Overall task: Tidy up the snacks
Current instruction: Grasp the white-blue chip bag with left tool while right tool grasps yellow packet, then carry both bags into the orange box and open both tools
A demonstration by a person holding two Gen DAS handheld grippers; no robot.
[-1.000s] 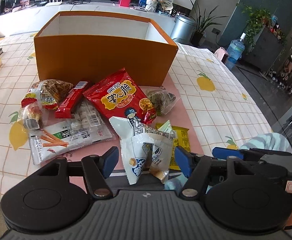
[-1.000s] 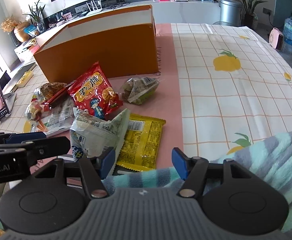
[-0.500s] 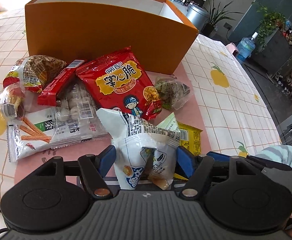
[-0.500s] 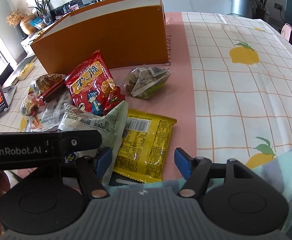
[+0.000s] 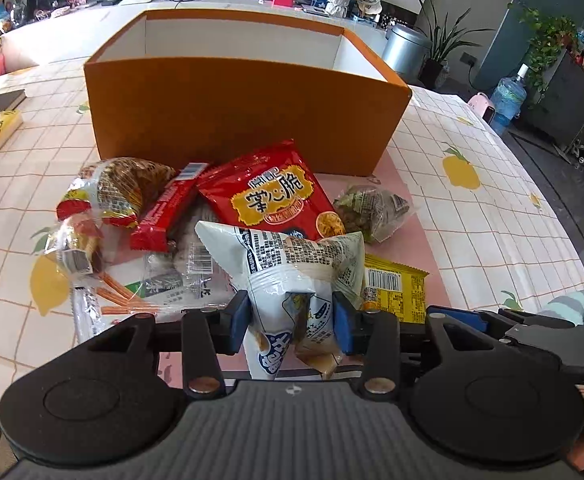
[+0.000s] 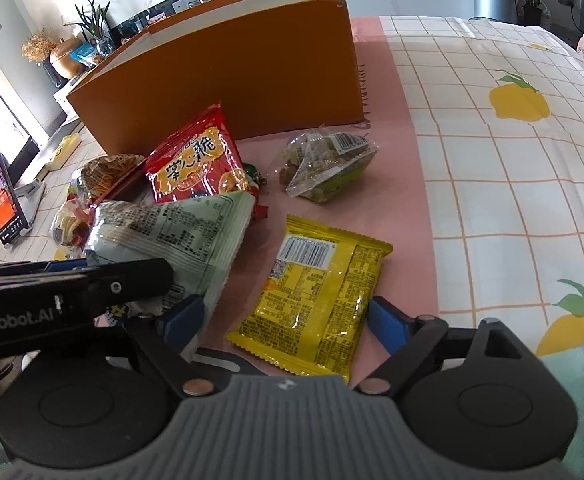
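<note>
Left gripper (image 5: pixel 291 322): blue pads closed on the lower end of the white snack bag (image 5: pixel 292 276), crumpling it; the bag is raised above the pile (underside hidden, so any contact with the table is uncertain).
Right gripper (image 6: pixel 287 320): jaws spread wide, one on each side of the yellow packet (image 6: pixel 316 300), neither pad pressing on it.
Yellow packet: flat on the pink mat (image 6: pixel 396 152), barcode side up, just beside the white snack bag.
Red bag (image 5: pixel 275 200): lies in front of the orange box (image 5: pixel 243 116), partly behind the white snack bag.
Clear bag of green bits (image 6: pixel 324 164): on the mat between the orange box and the yellow packet.
Pile at left: red bar (image 5: pixel 167 212), netted bag (image 5: pixel 119 188), and a clear pack with orange sticks (image 5: pixel 139 288), overlapping.
Orange box: open top, white inside, upright on the checked tablecloth (image 5: pixel 492 216).
</note>
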